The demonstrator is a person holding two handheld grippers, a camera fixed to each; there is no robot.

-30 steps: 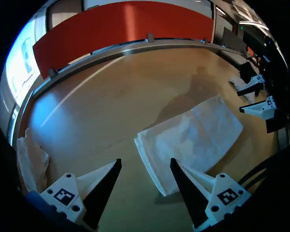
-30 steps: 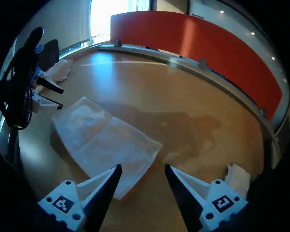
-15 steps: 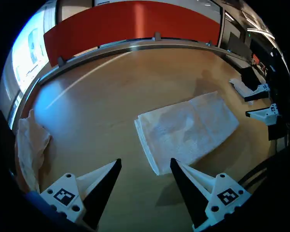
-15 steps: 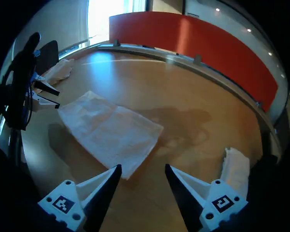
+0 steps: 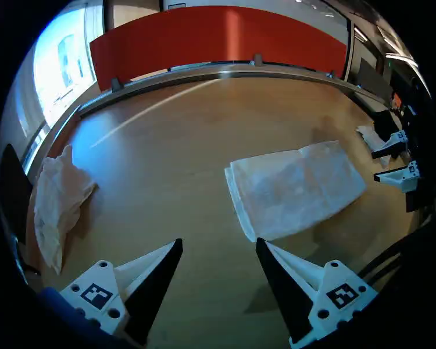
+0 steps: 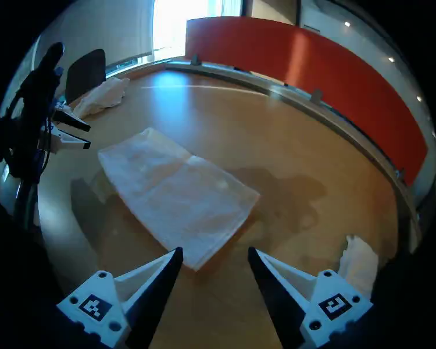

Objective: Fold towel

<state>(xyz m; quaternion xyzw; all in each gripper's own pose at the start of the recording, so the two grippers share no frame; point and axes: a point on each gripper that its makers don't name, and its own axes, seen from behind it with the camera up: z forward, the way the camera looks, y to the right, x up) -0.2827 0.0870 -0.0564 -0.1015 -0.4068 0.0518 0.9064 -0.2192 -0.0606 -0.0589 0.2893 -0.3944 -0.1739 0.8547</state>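
The towel (image 5: 296, 186) lies flat on the wooden tabletop (image 5: 160, 151), folded into a long rectangle, with stacked layers showing along its short end at 9 o'clock in the left gripper view. Neither claw touches it.

The left claw (image 5: 218, 241) hangs over bare wood with its fingers spread wide and empty, and the towel sits at 1 o'clock from it. In the right gripper view the towel (image 6: 177, 195) reaches from 10 o'clock down to just ahead of the right claw (image 6: 213, 250), which is also wide apart and holds nothing.

In the left gripper view the right claw (image 5: 376, 167) shows at 3 o'clock, just past the towel's far end.

A crumpled cloth (image 5: 55, 198) lies at 9 o'clock near the tabletop's edge, well apart from the towel. A small cloth (image 5: 369, 135) lies at 2 o'clock. A red panel (image 5: 218, 35) stands along the far edge at 12 o'clock.
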